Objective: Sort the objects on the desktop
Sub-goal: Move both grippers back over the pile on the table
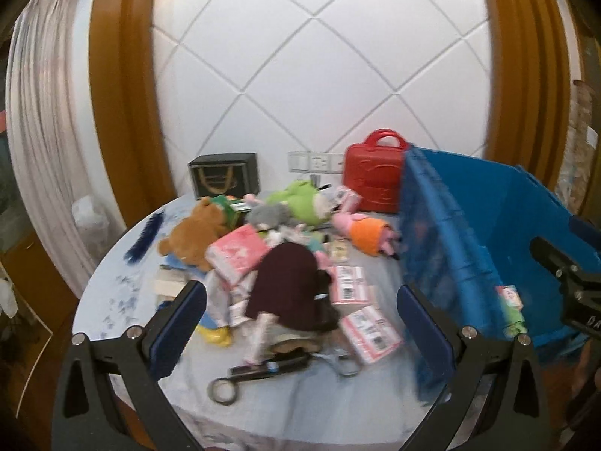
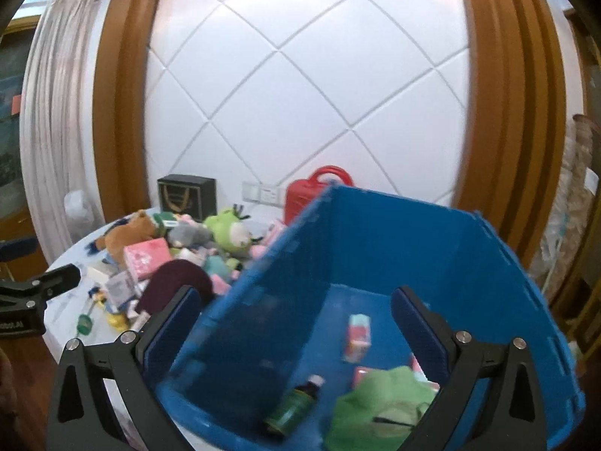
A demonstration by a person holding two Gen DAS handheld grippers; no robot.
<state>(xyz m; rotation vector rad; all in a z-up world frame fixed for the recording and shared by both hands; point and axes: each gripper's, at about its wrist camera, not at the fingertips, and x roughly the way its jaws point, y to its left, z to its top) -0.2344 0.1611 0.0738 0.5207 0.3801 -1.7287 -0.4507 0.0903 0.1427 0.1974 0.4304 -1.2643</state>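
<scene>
Clutter covers the round table with its pale blue-patterned cloth [image 1: 124, 300]: a brown plush bear [image 1: 191, 235] at ten o'clock of the heap, a green plush frog [image 1: 300, 197] at twelve, a pink-and-orange plush pig [image 1: 366, 233] at two, a dark maroon knitted cap [image 1: 291, 285] in the centre, pink barcode-labelled packets [image 1: 370, 332] at four, black-handled scissors [image 1: 263, 372] at six. The left gripper [image 1: 300, 323] hangs above the heap, fingers wide apart and empty. At three o'clock stands a large blue plastic crate [image 2: 375, 248]. The right gripper [image 2: 293, 323] hovers over it, fingers spread, nothing between them. Inside lie a green bottle with a white cap [image 2: 295, 406], a crumpled green cloth [image 2: 383, 409] and a small pink carton [image 2: 357, 338].
</scene>
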